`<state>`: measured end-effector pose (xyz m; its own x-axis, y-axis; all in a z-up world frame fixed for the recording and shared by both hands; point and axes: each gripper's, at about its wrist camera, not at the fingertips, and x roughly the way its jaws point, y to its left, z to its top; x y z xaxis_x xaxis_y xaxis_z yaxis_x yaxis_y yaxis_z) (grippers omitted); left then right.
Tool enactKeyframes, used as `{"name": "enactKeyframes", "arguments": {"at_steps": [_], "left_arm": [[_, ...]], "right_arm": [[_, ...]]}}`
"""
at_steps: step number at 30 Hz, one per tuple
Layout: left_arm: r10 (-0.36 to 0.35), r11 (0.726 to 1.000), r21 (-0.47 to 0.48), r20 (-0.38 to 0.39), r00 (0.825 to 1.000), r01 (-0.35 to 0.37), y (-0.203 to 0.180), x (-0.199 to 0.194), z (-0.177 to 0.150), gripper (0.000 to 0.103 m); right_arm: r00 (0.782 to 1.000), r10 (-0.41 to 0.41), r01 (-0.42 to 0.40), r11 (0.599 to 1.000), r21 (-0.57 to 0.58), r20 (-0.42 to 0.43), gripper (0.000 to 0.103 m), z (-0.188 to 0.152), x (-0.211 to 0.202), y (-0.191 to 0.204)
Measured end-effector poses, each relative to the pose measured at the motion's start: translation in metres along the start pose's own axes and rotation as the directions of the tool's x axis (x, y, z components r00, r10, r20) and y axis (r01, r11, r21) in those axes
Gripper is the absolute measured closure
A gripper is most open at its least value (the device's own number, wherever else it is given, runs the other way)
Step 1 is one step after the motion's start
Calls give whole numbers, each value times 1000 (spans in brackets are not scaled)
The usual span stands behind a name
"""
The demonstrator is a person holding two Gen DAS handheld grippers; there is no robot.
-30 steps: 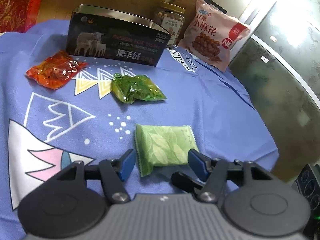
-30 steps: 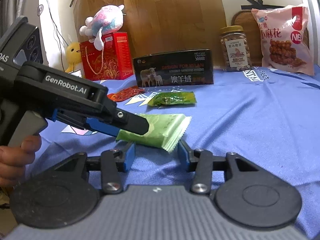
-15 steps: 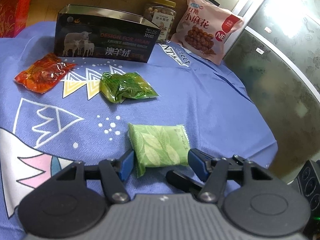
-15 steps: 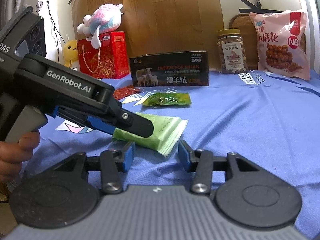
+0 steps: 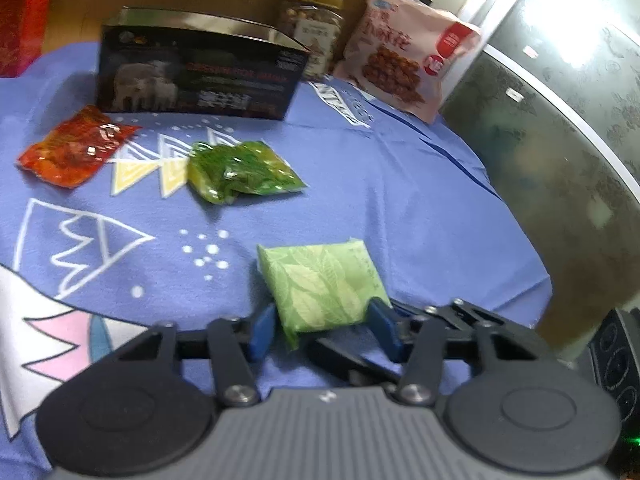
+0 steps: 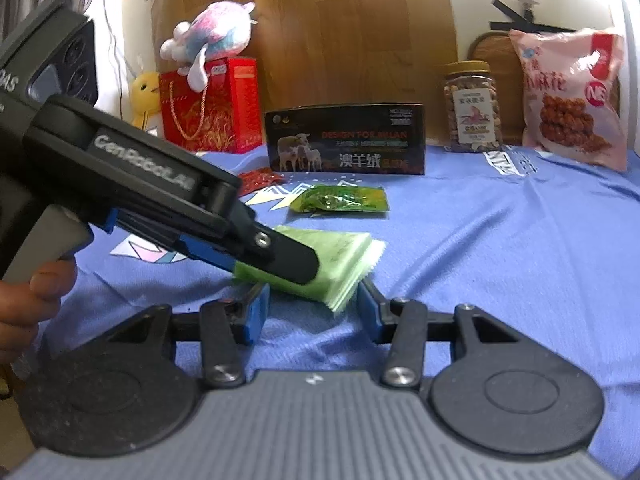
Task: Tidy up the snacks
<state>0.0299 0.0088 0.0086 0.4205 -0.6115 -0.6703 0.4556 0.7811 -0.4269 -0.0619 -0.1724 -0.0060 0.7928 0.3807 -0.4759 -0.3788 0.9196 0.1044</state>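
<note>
Spread across the blue cloth: black tin box at the back, light green packet nearest. Packet lying lengthwise straight ahead between the left gripper pads, just been closing, seemingly pinching its near end. Right gripper open, just behind. Flat, leaf-printed, crimped edges.

A home room: a table under a printed blue cloth, plush toys on a red gift bag, wood-panelled wall behind.
</note>
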Motion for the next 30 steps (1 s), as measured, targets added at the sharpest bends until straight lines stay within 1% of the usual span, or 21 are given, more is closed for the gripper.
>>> {"name": "enactKeyframes", "arguments": {"at_steps": [1, 3, 4, 6, 12, 18, 23, 27, 30], "left_arm": [[8, 1000, 5, 3, 1000, -8, -2, 1, 1, 57], [19, 1000, 14, 11, 1000, -19, -3, 1, 3, 57], [19, 1000, 11, 15, 1000, -19, -3, 1, 4, 59], [2, 1000, 1, 19, 1000, -2, -2, 0, 6, 59], [0, 1000, 25, 33, 999, -1, -11, -2, 7, 59], [-4, 1000, 21, 22, 1000, 3, -11, 1, 7, 59], [-9, 1000, 28, 26, 1000, 8, -14, -1, 8, 59], [-24, 999, 36, 25, 999, 23, -20, 3, 10, 58], [-28, 998, 60, 22, 999, 26, -28, 7, 12, 58]], "right_arm": [[1000, -12, 12, 1000, -11, -6, 54, 1, 1, 2], [1000, -29, 29, 999, -16, -8, 59, 2, 1, 3], [999, -31, 31, 999, -9, -8, 60, 3, 0, 2], [999, -35, 35, 999, 3, 2, 62, 3, -4, 0], [998, -58, 58, 998, 3, 31, 62, 4, -9, -1], [998, -58, 58, 998, 18, 25, 63, 4, -8, -4], [997, -64, 64, 998, 21, 36, 63, 4, -10, -3], [994, -95, 95, 995, 12, 48, 63, 4, -16, -3], [992, -110, 108, 994, 33, 55, 63, 2, -20, -10]]}}
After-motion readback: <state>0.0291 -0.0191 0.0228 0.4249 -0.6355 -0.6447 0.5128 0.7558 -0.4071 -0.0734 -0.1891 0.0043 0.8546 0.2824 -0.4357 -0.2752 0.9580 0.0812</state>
